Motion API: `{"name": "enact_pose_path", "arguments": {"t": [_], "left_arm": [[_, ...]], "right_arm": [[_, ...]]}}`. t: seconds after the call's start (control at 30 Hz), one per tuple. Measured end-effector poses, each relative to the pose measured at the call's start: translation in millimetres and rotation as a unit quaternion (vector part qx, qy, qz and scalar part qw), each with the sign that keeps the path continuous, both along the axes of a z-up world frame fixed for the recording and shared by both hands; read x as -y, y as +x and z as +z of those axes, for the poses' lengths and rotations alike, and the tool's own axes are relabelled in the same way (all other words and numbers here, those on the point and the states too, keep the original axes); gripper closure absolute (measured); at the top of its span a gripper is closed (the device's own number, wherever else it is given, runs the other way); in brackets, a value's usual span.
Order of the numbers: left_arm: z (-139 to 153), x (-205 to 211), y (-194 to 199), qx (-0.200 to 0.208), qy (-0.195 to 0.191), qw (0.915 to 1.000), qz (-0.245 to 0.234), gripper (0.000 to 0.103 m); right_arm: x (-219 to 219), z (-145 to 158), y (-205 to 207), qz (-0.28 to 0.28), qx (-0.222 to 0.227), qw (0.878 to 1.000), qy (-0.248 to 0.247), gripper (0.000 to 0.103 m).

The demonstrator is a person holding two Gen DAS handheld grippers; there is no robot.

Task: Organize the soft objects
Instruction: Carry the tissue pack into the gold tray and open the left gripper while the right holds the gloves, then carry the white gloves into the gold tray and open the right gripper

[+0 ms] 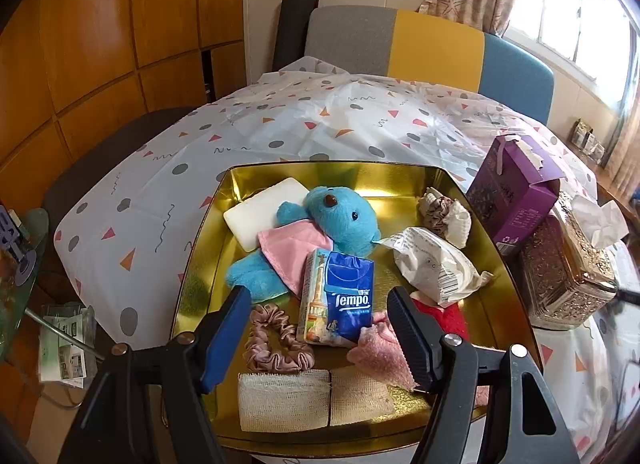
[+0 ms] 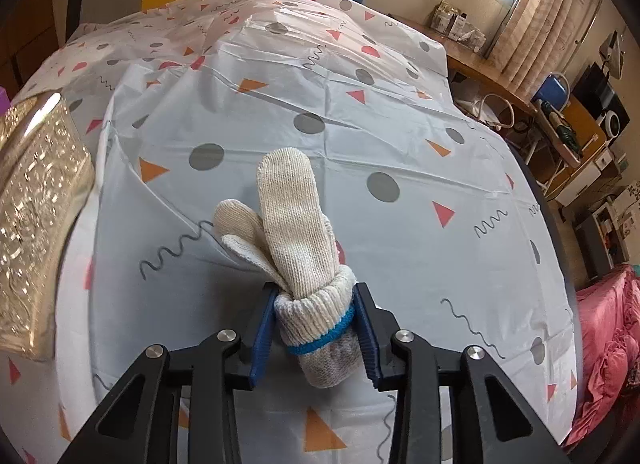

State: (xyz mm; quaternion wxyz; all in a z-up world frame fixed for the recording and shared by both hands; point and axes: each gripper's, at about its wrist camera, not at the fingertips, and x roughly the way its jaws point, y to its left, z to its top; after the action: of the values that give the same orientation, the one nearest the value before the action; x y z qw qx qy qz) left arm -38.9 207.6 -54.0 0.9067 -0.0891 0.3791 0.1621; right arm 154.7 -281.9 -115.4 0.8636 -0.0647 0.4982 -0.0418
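Already the right claw (image 2: 314, 328) is clamped on the cuff of a rolled knit glove (image 2: 294, 240), held above the table (image 2: 400, 135) and not yet in the gold tray (image 1: 404, 173). Meanwhile the left claw (image 1: 320, 334) hangs wide and empty over that tray, where a scrunchie (image 1: 276, 340), tissue pack (image 1: 340, 296) and, farther back, a blue plush bear (image 1: 332, 219) already lie, so by the look of it the sorting is nearly done.

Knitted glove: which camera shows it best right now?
The right wrist view: the knitted glove fills the centre, its cuff clamped by the right gripper above the tablecloth. The left wrist view doesn't show it at all.
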Motion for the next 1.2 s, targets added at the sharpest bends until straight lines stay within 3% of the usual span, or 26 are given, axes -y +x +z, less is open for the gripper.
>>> {"name": "enact_pose_path", "arguments": {"t": [0.17,0.37,0.53,0.7,0.93,1.2], "left_arm": [[-0.8,0.4,-4.6,0.0,-0.001,1.0,-0.003,0.031],[-0.5,-1.0,-9.2,0.004,0.002,1.0,-0.001,0.031],[1.4,-3.8,-12.9,0.008,0.007,0.9999,0.005,0.031],[2.0,-7.8,-17.5,0.008,0.01,0.9999,0.01,0.031],[1.4,-16.9,-24.5,0.009,0.009,0.9997,0.022,0.031],[1.1,-28.0,-29.6,0.012,0.005,0.9992,0.039,0.032]], "right_arm": [[-18.0,35.3,21.6,0.002,0.021,0.999,0.047,0.068],[-62.3,101.6,45.2,0.041,0.069,0.994,0.07,0.068],[-128.6,158.5,43.6,0.117,0.12,0.982,0.084,0.068],[-211.4,190.6,17.9,0.223,0.146,0.959,0.099,0.068],[-307.8,174.0,-29.8,0.342,0.11,0.925,0.125,0.068],[-360.5,102.0,-65.7,0.392,-0.002,0.907,0.153,0.068]]}}
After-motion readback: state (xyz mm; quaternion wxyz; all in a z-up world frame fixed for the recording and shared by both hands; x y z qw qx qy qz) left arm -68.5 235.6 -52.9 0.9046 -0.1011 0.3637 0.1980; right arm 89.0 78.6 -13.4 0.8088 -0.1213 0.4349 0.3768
